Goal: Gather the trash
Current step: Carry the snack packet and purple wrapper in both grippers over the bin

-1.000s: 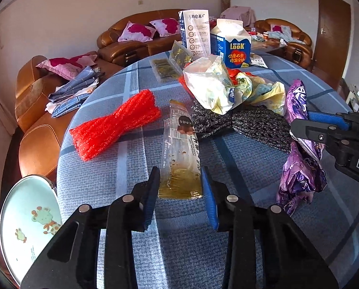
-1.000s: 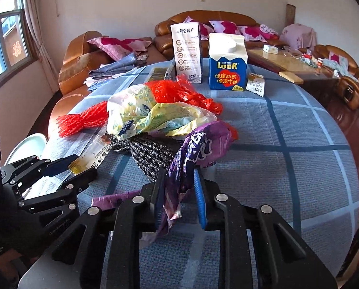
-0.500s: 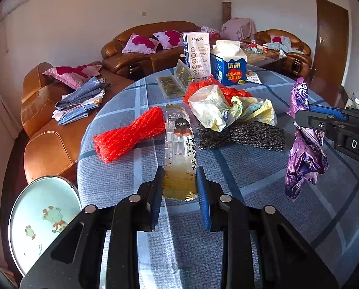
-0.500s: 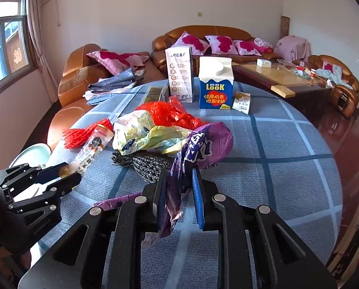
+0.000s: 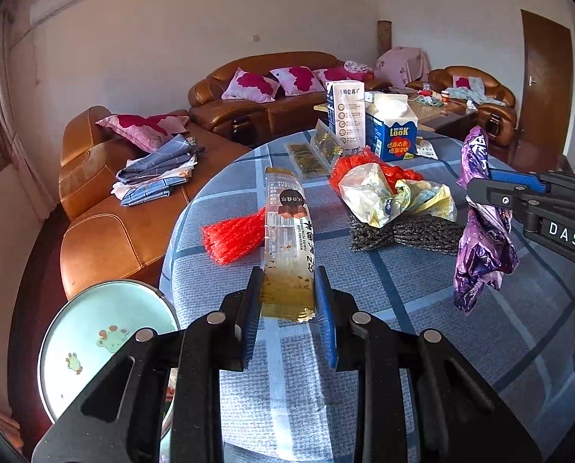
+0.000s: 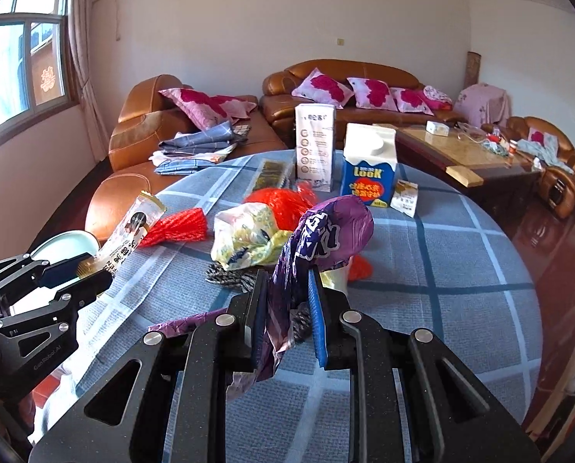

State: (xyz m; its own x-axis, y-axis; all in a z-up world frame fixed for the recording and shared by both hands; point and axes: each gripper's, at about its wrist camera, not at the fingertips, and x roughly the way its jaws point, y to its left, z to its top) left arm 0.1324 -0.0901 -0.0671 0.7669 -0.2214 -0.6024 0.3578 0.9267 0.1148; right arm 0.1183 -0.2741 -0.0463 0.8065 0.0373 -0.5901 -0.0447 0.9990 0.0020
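Note:
My left gripper (image 5: 287, 297) is shut on a long clear snack wrapper (image 5: 289, 231) with a gold end, held up above the round table (image 5: 403, 289). It also shows in the right wrist view (image 6: 129, 231). My right gripper (image 6: 287, 308) is shut on a crumpled purple wrapper (image 6: 322, 231), lifted off the table; the purple wrapper also shows in the left wrist view (image 5: 480, 239). On the table lie a red mesh net (image 5: 233, 235), a yellow-white plastic bag (image 5: 387, 193), a red bag (image 5: 364, 166) and dark foam netting (image 5: 403, 233).
Two cartons (image 5: 389, 131) (image 5: 345, 110) stand at the table's far side, with flat gold packets (image 5: 306, 158) and a small sachet (image 6: 405, 196) near them. A pale round bin lid (image 5: 102, 343) sits below the table's left edge. Brown sofas (image 5: 113, 212) surround the table.
Both grippers have risen and pulled back from the table, lifting the clear wrapper and the purple wrapper clear of the cloth. The left jaws closed on the wrapper.

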